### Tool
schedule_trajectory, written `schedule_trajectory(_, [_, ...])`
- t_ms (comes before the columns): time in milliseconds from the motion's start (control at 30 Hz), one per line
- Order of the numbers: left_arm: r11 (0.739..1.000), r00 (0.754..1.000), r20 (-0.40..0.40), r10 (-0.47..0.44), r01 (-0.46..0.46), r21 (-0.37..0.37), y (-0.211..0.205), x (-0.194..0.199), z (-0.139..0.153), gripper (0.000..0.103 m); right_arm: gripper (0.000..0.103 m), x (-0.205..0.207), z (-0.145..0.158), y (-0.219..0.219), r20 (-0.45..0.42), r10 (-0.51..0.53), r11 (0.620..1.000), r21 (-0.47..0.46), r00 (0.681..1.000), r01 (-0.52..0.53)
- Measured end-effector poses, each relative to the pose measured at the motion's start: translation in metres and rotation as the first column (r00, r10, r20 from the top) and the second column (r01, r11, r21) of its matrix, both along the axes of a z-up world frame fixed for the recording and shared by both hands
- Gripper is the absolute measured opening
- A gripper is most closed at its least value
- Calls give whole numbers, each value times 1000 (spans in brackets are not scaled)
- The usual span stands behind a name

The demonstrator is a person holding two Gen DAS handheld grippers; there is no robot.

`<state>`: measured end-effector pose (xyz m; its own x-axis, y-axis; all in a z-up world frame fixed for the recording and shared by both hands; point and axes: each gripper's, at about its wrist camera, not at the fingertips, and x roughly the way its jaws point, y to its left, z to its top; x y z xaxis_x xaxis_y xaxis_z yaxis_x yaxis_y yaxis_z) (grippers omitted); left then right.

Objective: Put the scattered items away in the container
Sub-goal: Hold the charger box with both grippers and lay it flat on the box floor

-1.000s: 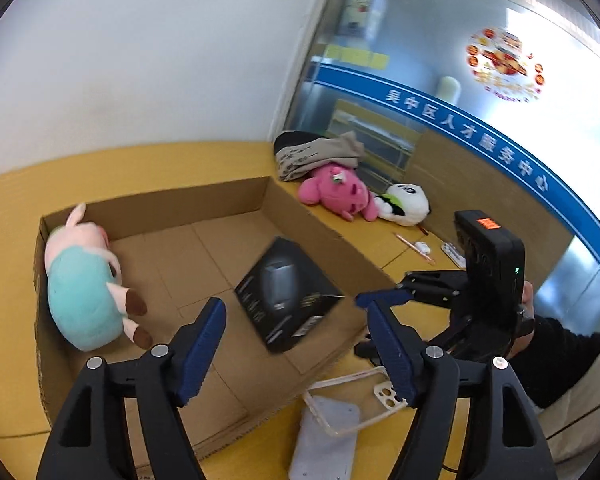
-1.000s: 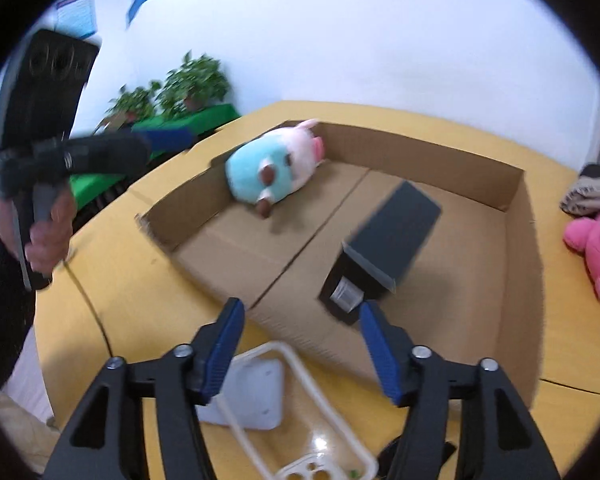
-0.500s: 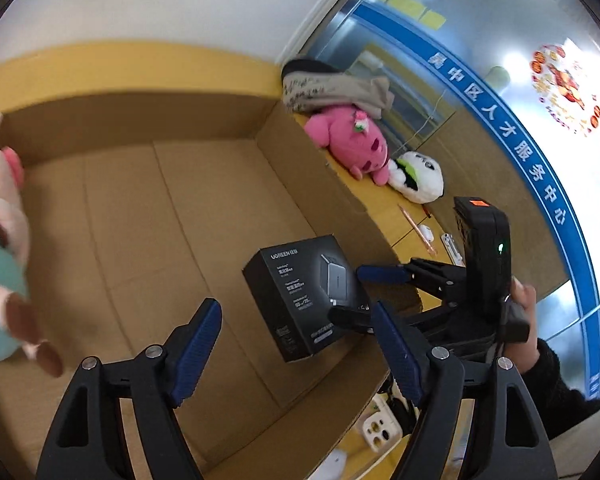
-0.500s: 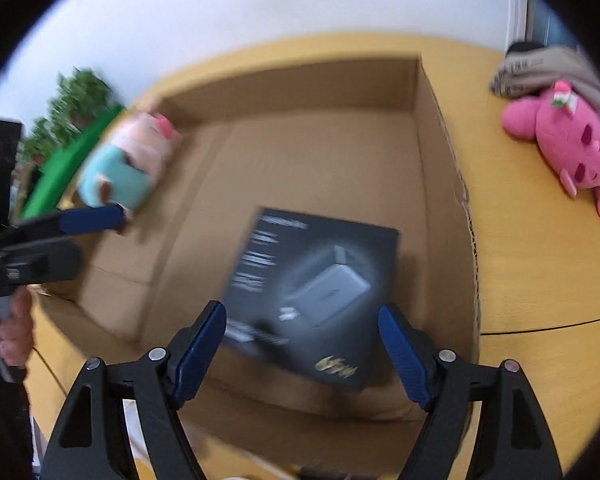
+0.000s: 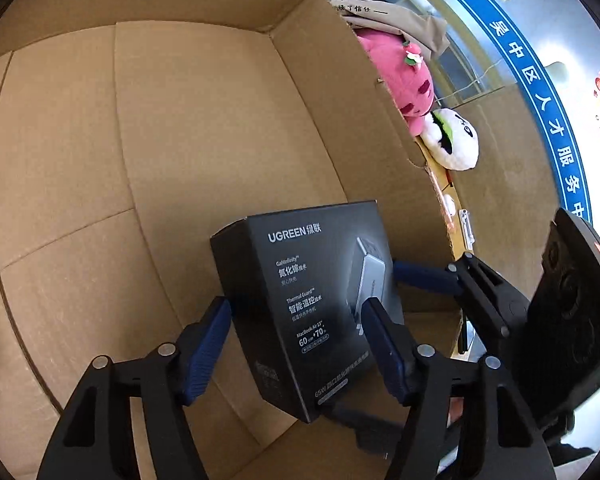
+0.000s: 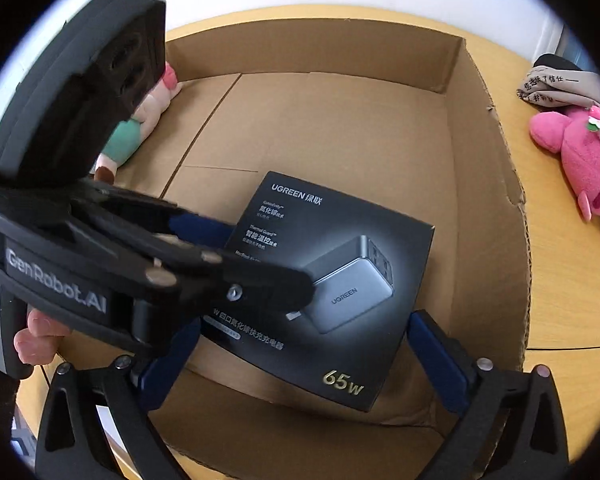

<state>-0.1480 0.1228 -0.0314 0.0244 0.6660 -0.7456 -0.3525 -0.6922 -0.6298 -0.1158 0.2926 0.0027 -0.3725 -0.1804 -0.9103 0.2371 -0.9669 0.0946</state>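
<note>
A black charger box (image 5: 320, 304), printed with white UGREEN lettering and a grey adapter picture, is being seen tilted inside the cardboard container (image 5: 180, 128), near its front wall. It is being judged light, stiff and slick-faced, best taken across its two narrow side edges. The left gripper (image 5: 296, 344) and the right gripper (image 6: 300, 356) are both being held with fingers spread wide either side of the box, nothing being gripped; a firm hold cannot be confirmed
</note>
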Motion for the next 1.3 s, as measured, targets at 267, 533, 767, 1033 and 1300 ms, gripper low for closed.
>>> schedule_trajectory(267, [1000, 1000, 13, -5, 5, -1, 1, -3, -2, 66, 103, -8, 0, -2, -6, -86, 996, 7, 996, 86])
schedule_trajectory(533, [999, 1000, -21, -21, 20, -29, -8, 9, 8, 62, 101, 5, 2, -9, -38, -113, 993, -32, 993, 111])
schedule_trajectory(767, [999, 998, -65, 14, -16, -40, -23, 11, 25, 60, 97, 2, 22, -23, -105, -86, 995, -51, 991, 81])
schedule_trajectory(1033, [995, 987, -132, 87, -91, -27, -50, -8, 51, 58, 96, -12, 42, -40, -160, -59, 996, -78, 985, 47])
schedule_trajectory(1300, [986, 961, -237, 143, -158, -49, -65, -58, 96, 58, 96, -64, 77, -54, -242, -41, 993, -119, 969, 13])
